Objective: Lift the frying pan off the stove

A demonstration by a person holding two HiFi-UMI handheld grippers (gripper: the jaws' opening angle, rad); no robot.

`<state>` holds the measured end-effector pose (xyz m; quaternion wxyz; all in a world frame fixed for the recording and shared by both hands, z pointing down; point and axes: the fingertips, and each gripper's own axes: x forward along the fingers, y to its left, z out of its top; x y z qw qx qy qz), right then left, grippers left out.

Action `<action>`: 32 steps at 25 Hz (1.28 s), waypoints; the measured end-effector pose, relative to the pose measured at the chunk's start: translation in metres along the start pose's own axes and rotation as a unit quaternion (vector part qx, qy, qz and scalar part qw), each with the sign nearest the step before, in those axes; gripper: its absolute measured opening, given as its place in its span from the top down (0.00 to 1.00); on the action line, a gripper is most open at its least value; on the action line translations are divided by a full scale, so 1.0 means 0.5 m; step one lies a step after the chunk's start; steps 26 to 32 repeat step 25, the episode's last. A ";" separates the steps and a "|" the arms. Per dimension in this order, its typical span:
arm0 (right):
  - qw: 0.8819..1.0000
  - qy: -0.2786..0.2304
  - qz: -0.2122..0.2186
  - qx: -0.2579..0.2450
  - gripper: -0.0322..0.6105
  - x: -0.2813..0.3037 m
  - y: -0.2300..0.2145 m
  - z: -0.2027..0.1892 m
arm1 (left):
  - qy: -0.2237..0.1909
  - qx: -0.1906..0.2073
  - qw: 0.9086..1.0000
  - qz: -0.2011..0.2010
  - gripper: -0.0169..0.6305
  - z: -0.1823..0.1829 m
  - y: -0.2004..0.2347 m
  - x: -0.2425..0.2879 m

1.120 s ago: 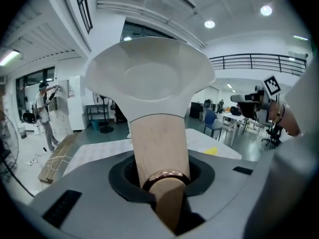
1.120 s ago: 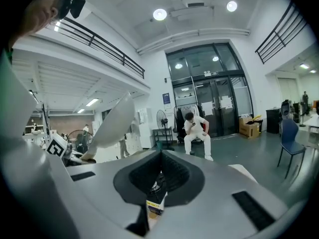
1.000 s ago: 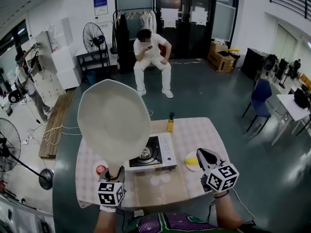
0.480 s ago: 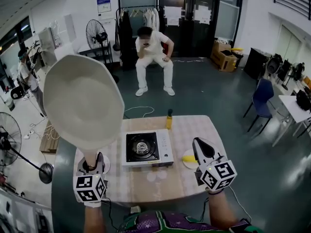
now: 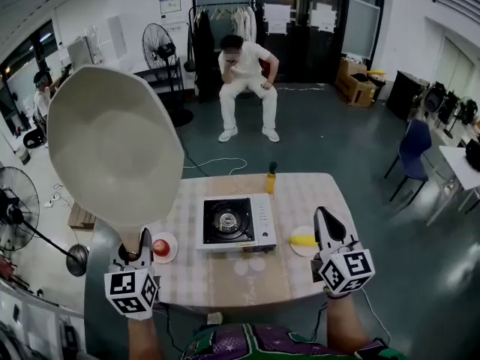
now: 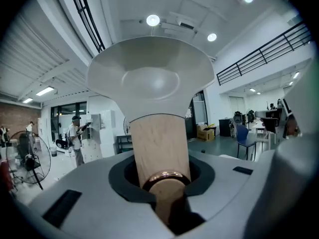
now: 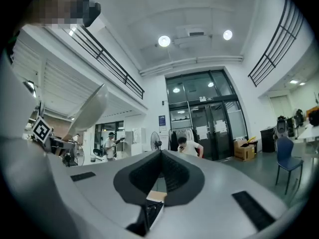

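A cream frying pan [image 5: 112, 148] with a wooden handle [image 5: 133, 240] is up in the air at the left, well clear of the stove [image 5: 236, 222]. My left gripper [image 5: 133, 253] is shut on that handle and holds the pan nearly upright. In the left gripper view the handle [image 6: 159, 143] runs up from between the jaws to the pan's underside [image 6: 149, 78]. The stove's black burner is bare. My right gripper [image 5: 324, 216] hovers over the table's right side, shut with nothing in it. In the right gripper view its jaws [image 7: 160, 156] meet, and the pan [image 7: 89, 108] shows at the left.
The checked table [image 5: 307, 193] carries a small plate with a red fruit [image 5: 161, 247], a yellow bottle [image 5: 271, 178] behind the stove and a plate with a banana [image 5: 302, 241]. A person [image 5: 244, 66] sits beyond the table. Standing fans [image 5: 15, 216] are at the left.
The pan has swung left, from in front of the stove to clear of it, and the burner now shows whole. The right gripper has barely moved.
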<state>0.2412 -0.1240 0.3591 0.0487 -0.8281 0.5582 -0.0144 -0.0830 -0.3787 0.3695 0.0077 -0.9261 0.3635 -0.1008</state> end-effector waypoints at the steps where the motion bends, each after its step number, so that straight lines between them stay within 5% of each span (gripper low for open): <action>1: 1.000 0.000 -0.001 -0.001 0.94 -0.001 0.001 0.001 | -0.002 -0.005 1.000 0.000 0.79 0.002 0.004 0.001; 6: 1.000 0.004 -0.001 -0.005 0.94 -0.011 0.009 -0.004 | -0.007 -0.024 1.000 0.009 0.79 -0.001 0.028 0.004; 14: 1.000 0.015 -0.007 -0.012 0.94 -0.016 0.006 -0.028 | -0.005 0.008 1.000 0.028 0.79 -0.010 0.063 0.003; 32: 1.000 0.012 -0.007 -0.008 0.94 -0.019 0.000 -0.025 | -0.002 -0.007 1.000 0.012 0.79 -0.019 0.041 0.010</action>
